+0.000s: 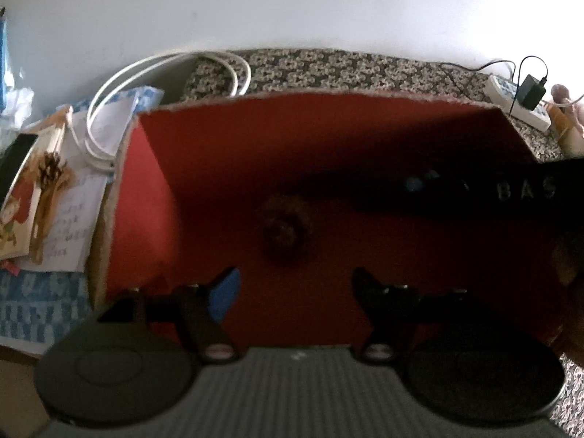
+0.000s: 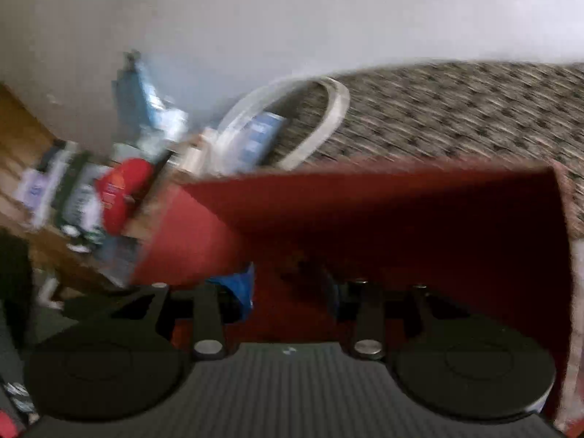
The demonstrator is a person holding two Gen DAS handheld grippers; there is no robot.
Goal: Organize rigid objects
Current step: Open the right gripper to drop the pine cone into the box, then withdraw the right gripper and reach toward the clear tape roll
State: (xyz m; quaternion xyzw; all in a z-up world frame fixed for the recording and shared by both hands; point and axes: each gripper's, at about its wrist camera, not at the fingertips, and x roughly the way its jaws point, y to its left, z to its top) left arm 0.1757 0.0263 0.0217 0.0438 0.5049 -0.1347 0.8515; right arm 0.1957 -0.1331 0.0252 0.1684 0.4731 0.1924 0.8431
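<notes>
In the left wrist view the left gripper [image 1: 295, 284] sits at the bottom centre of the frame, its jaws spread wide with nothing between them; a blue pad shows on the finger at lower left; just beyond the fingertips lies the red box [image 1: 204, 168], open-topped and filling the middle of the frame; a dark round object [image 1: 284, 231], blurred and in shadow, rests on the box floor at centre; a long black object [image 1: 474, 191] with pale letters reaches in from the right edge above the floor, and what holds it cannot be told; left of the box lie papers [image 1: 69, 197] and a picture book [image 1: 22, 200]; a looped white cable [image 1: 164, 73] lies at upper left on the patterned cloth [image 1: 328, 65]; a power strip [image 1: 518, 104] with a black adapter sits at upper right.

In the right wrist view, heavily blurred, the right gripper [image 2: 292, 288] is at the bottom centre, jaws parted and empty, fingertips inside the box; beyond, at centre left, sits a jumble with a red-capped item [image 2: 124, 193]; the cable loops at upper centre.
</notes>
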